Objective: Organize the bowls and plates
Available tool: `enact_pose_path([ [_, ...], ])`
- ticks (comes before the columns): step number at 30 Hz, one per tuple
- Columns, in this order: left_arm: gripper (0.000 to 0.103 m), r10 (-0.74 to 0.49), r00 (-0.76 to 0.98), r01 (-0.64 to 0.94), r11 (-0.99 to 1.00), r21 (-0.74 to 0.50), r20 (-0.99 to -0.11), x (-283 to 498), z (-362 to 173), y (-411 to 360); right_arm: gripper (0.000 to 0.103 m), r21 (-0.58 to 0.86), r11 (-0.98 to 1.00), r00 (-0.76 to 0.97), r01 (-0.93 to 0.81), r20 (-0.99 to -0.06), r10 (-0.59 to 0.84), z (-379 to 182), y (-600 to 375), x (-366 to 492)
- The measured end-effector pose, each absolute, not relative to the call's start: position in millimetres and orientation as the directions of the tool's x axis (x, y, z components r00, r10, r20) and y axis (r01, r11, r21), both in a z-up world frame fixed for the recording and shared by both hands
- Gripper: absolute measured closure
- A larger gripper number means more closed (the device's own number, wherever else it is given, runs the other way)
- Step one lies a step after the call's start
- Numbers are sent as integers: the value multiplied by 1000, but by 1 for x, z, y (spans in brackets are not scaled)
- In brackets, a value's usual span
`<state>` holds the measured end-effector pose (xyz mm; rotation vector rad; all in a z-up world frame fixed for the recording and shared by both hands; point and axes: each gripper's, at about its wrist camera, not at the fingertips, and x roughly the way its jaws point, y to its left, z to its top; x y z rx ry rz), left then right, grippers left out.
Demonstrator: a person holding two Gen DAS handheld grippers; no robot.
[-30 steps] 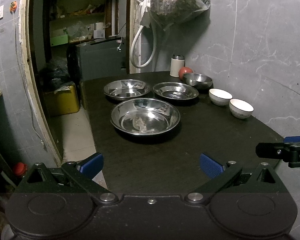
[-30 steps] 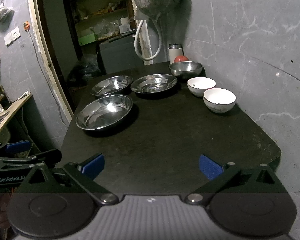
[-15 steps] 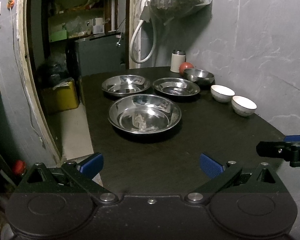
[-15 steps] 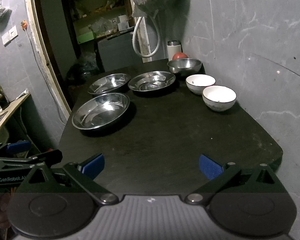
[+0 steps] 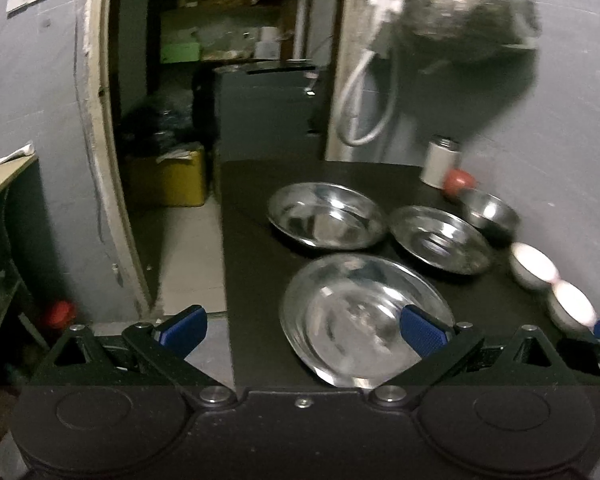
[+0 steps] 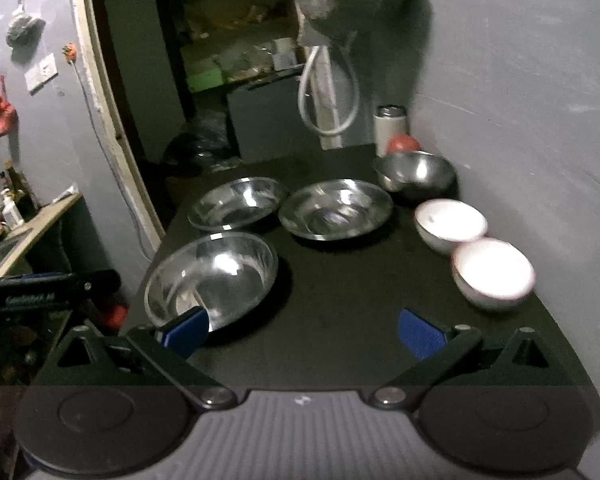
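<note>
Three shallow steel plates sit on a dark table (image 6: 340, 280): a near one (image 5: 360, 316) (image 6: 212, 276), a far-left one (image 5: 324, 216) (image 6: 236, 204) and a far-middle one (image 5: 440, 240) (image 6: 336, 208). A small steel bowl (image 5: 488, 212) (image 6: 416, 172) stands behind them. Two white bowls (image 6: 450, 222) (image 6: 492, 272) sit along the right edge. My left gripper (image 5: 302, 330) is open and empty, over the table's near left edge, its right pad above the near plate. My right gripper (image 6: 302, 332) is open and empty above the table's front.
A white canister (image 6: 390, 124) and a red round object (image 6: 402, 144) stand at the far corner by the grey wall. A bag (image 5: 468, 12) and a white hose (image 5: 360, 108) hang above. A doorway with a yellow box (image 5: 168, 180) opens to the left.
Both grippers have moved forward toward the dishes. The left view has swung left, so the near plate now lies under its right pad. Both stay open.
</note>
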<state>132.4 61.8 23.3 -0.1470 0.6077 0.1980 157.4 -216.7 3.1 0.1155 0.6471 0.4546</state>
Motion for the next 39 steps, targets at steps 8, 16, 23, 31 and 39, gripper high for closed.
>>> enact_pose_path([
  [8,1,149,775,-240,968,-68,-614,223,31,113,0,278,853,653,-442,-552,518,5,-177,232],
  [16,1,38,763,-113,991,-75,-646,311,23,159,0,394,831,606,-393,-569,556,-2,-129,293],
  [23,3,-80,725,6,994,-110,-684,366,0,180,0,439,833,588,-338,-592,551,-19,-94,326],
  [31,25,-187,683,105,982,-159,-706,400,-20,185,16,507,826,578,-246,-607,545,-35,-78,354],
  [39,75,-211,638,116,977,-178,-740,422,-33,189,35,519,835,560,-183,-643,522,-47,-66,369],
])
